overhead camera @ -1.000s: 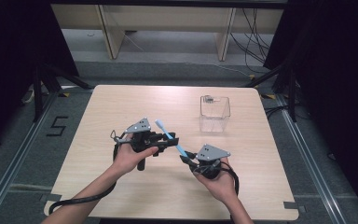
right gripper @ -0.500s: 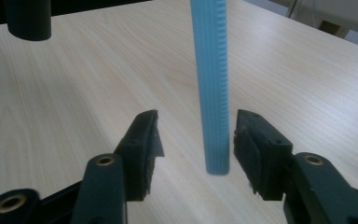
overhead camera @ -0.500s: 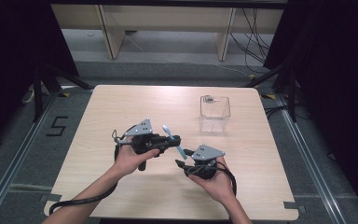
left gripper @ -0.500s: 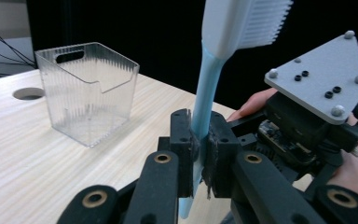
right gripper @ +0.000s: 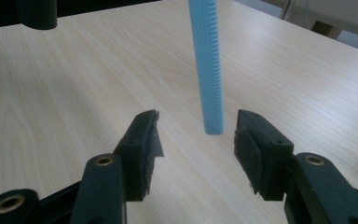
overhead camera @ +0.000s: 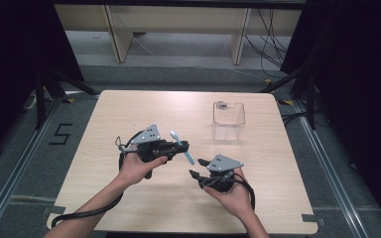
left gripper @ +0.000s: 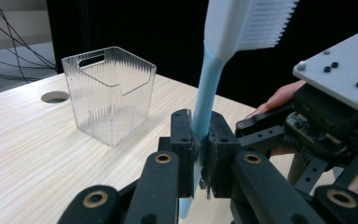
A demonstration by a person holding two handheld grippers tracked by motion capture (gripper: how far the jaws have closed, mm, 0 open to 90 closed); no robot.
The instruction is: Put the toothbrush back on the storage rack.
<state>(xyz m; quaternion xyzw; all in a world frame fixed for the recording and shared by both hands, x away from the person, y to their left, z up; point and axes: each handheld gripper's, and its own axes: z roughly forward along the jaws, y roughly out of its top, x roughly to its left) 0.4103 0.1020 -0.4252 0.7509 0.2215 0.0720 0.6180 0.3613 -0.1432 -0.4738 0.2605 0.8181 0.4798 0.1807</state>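
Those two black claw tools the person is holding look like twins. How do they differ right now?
The left gripper has its fingers shut on a light blue plastic toothbrush, while the right gripper has its fingers spread open and holds nothing; the brush's handle end hangs between them. In the high view, the left gripper sits farther from the person than the right. Both are black, hand-held, and topped by a grey three-cornered plate.

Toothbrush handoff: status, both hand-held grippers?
Left hand-held gripper shut on blue toothbrush, head up. Right hand-held gripper open, handle end between its jaws, untouched. Clear bin apart, nothing in the way.
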